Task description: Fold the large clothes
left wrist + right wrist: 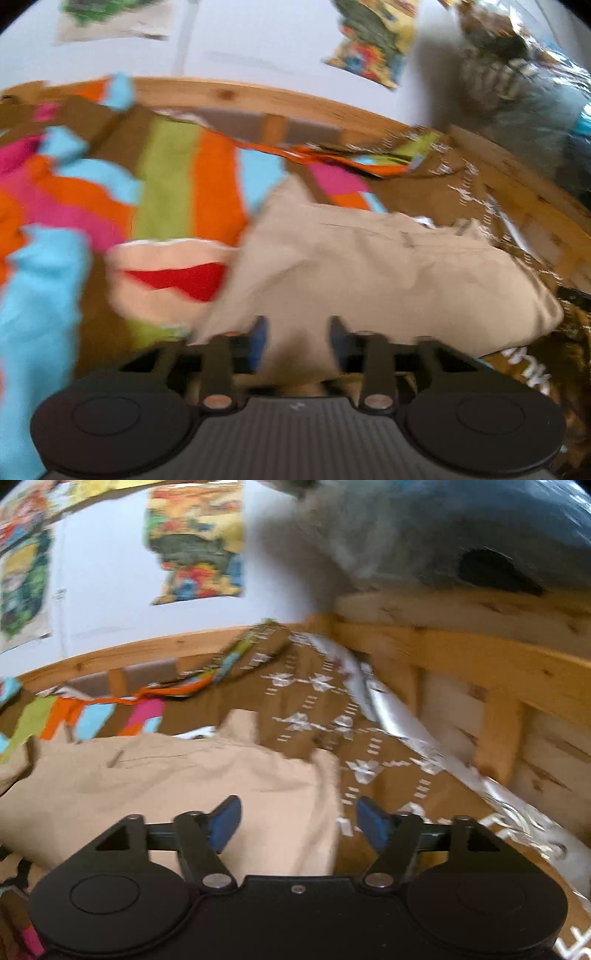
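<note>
A beige garment (369, 266), apparently trousers, lies in a broad folded heap on the bed. Its near edge runs under my left gripper (297, 338). The fingers stand partly apart, and beige cloth fills the gap between them. Blur hides whether they pinch it. In the right wrist view the same garment (166, 775) spreads to the left, and its right edge ends between my fingers. My right gripper (299, 819) is wide open just above that edge, with one blue pad over the cloth and the other over the brown sheet (314, 701).
A striped, multicoloured blanket (166, 177) covers the bed's left part. A peach and red cloth (166, 273) lies beside the garment. A wooden bed frame (461, 657) walls the far and right sides. Posters (195, 542) hang on the wall, and a grey-blue bundle (480, 528) sits on the rail.
</note>
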Demonstrator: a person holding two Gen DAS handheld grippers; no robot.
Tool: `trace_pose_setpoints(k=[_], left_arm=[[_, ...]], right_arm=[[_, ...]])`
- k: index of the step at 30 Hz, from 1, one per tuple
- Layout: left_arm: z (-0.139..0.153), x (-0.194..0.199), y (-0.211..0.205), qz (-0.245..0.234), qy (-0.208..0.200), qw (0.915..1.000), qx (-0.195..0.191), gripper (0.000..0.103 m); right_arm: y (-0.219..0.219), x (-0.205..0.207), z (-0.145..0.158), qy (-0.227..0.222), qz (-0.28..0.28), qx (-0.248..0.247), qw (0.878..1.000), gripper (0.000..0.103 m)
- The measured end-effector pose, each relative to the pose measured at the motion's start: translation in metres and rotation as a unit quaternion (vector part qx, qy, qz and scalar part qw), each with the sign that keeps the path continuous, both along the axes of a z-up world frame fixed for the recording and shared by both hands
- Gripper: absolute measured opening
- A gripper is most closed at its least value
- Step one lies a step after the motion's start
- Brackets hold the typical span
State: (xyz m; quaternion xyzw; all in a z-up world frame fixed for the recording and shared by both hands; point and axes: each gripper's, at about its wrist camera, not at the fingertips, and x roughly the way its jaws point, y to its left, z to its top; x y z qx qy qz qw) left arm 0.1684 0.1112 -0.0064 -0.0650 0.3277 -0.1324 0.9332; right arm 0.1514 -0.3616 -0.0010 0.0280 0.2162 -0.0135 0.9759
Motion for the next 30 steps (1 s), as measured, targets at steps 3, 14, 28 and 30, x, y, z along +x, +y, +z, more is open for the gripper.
trace_pose_setpoints(k=[3,14,28,30], left_arm=[[-0.012,0.035,-0.034,-0.04,0.032,0.9983,0.027,0.058],[-0.038,0.101,0.027,0.148,0.059,0.9865,-0.035,0.028],[-0.012,0.019,0.055,0.181,0.01,0.9758,-0.122,0.1],[-0.012,0.013,0.054,0.174,0.014,0.9773,-0.121,0.101]], right_arm=[[0.016,0.004,-0.008,0.001,0.04,-0.022,0.999,0.082],[0.023,0.019,-0.036,0.029,0.062,-0.023,0.997,0.088],[0.029,0.006,-0.022,-0.015,0.065,-0.02,0.998,0.102],[0.036,0.008,-0.021,-0.011,0.066,-0.026,0.997,0.102]])
